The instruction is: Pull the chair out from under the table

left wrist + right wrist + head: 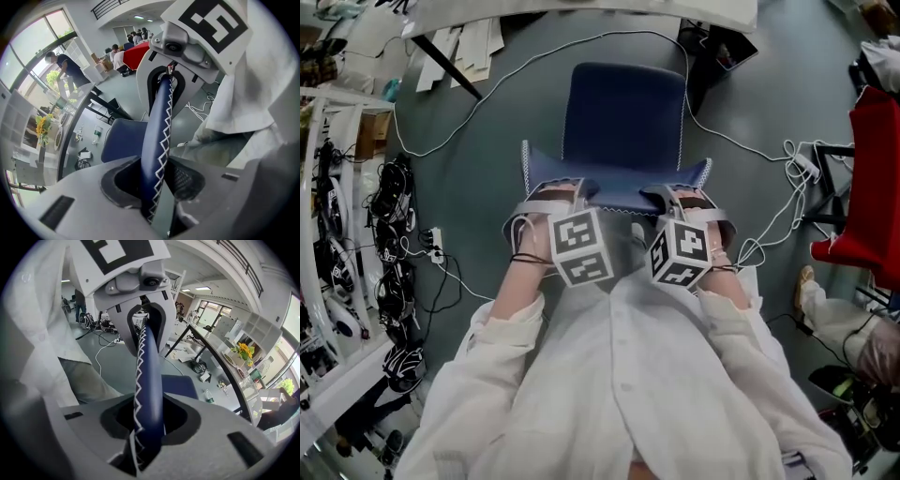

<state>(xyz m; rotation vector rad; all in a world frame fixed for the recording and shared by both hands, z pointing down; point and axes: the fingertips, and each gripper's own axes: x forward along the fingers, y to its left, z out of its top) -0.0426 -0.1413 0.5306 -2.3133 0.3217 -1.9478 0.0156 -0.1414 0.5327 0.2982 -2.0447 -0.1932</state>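
The navy chair stands on the grey floor, its seat out in front of the white table's edge. Its backrest, edged with white zigzag stitching, is nearest to me. My left gripper is shut on the backrest's top edge on the left, my right gripper on the right. In the left gripper view the padded edge runs up between the jaws to the right gripper. The right gripper view shows the same edge pinched, with the left gripper beyond.
White cables loop over the floor round the chair. A shelf with tangled black cords stands at the left, a red chair at the right. A black box sits under the table. A person's shoe shows at the right.
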